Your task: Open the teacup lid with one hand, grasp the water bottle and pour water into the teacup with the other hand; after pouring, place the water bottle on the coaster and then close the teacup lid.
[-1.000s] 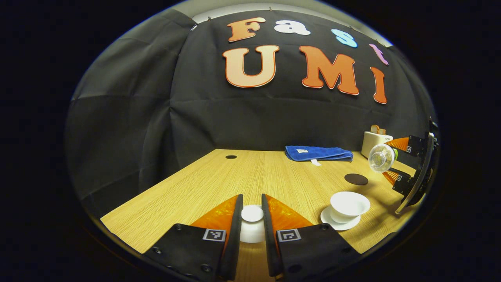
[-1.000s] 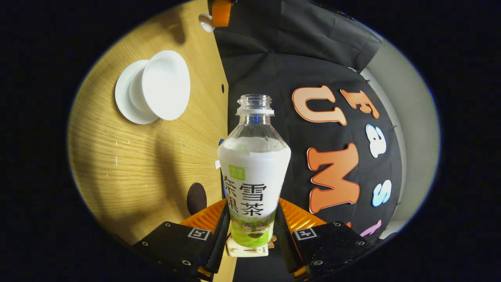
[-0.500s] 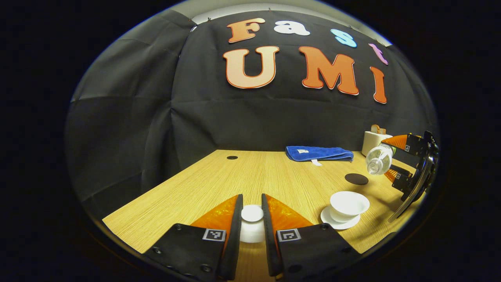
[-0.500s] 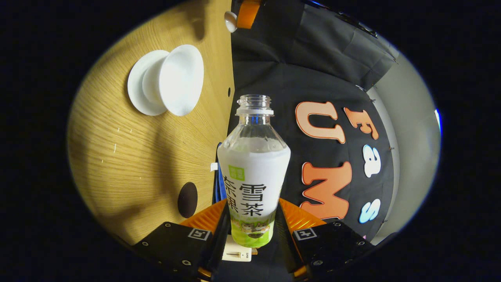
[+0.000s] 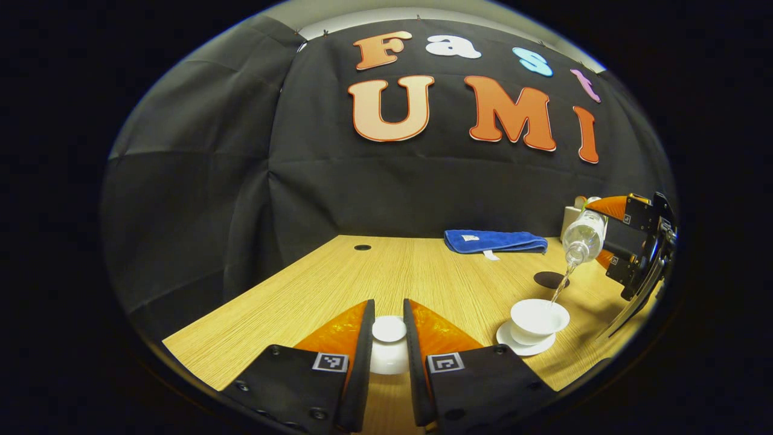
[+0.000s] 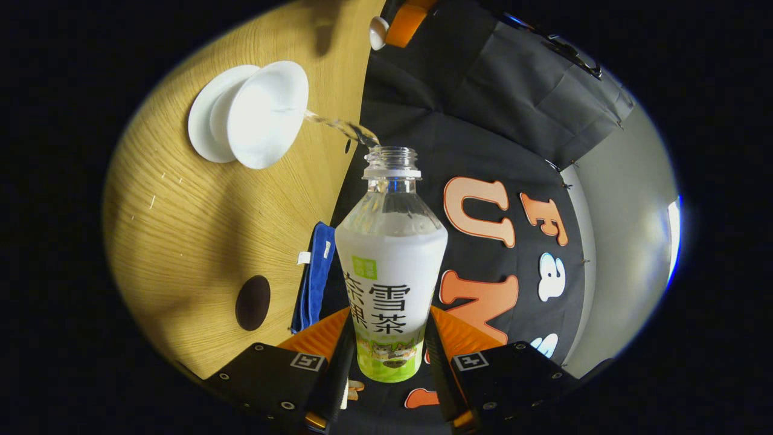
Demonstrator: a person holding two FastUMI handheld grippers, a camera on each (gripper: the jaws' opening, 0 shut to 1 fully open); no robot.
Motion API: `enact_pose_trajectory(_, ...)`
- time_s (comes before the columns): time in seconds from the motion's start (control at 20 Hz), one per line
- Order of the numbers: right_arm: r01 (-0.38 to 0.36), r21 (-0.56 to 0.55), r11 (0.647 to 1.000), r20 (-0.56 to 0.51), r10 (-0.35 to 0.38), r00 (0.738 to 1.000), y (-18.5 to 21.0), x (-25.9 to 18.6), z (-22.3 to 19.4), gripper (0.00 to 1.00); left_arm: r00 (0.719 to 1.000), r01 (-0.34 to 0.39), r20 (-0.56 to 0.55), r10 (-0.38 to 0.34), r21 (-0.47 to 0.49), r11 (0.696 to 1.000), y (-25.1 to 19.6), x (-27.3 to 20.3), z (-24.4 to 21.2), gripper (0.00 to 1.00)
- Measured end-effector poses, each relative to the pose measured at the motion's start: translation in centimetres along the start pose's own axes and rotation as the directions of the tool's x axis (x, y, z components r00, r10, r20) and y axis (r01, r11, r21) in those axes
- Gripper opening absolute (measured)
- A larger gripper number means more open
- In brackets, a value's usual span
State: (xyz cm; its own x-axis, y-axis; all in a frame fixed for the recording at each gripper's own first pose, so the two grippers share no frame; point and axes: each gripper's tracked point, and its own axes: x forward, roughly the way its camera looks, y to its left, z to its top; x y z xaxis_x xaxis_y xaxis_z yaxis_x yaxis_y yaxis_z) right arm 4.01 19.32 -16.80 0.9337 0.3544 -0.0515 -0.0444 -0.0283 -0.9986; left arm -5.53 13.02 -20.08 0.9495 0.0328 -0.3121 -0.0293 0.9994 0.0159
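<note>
In the left gripper view, the left gripper (image 5: pixel 389 338) sits at the bottom with its two fingers drawn close, pressed on either side of the white teacup lid (image 5: pixel 389 329), which it holds above the wooden table (image 5: pixel 338 284). Further right lies one folded blue cloth (image 5: pixel 495 240), then one dark round coaster (image 5: pixel 549 279) flat on the table. Just in front of the coaster stands one white teacup (image 5: pixel 538 318) on one white saucer (image 5: pixel 513 345), uncovered. At the far right, the right gripper (image 5: pixel 604 232) holds one water bottle (image 5: pixel 583 235) tilted mouth-down, and a thin stream of water (image 5: pixel 560 288) falls from it into the teacup. In the right gripper view, both fingers clamp the bottle's labelled lower body, its open mouth aimed at the teacup.
</note>
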Motion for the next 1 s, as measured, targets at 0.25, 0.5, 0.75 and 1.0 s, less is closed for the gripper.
enact_pose_trajectory(0.25, 0.038, -0.042, 0.998, 0.021, -0.037, 0.999, -2.4, 0.8, -0.1, 0.63, 1.0, 0.0, 0.006, 0.0, 0.004, 1.0, 0.4, -0.2, 0.4, 0.32)
enact_pose_trajectory(0.5, 0.077, -0.11, 0.991, 0.054, -0.072, 0.996, -4.8, 1.0, -0.1, 0.63, 1.0, -0.004, 0.01, 0.004, -0.001, 1.0, 0.9, -0.5, 0.8, 0.32)
enact_pose_trajectory(0.75, 0.11, -0.167, 0.98, 0.084, -0.097, 0.992, -6.7, 1.4, 0.0, 0.63, 1.0, 0.0, 0.013, 0.0, -0.008, 1.0, 0.9, -0.6, 0.9, 0.33)
enact_pose_trajectory(1.0, 0.128, -0.201, 0.971, 0.106, -0.109, 0.988, -7.3, 1.7, 0.1, 0.63, 1.0, -0.005, 0.012, 0.005, -0.005, 1.0, 1.0, -0.7, 0.9, 0.34)
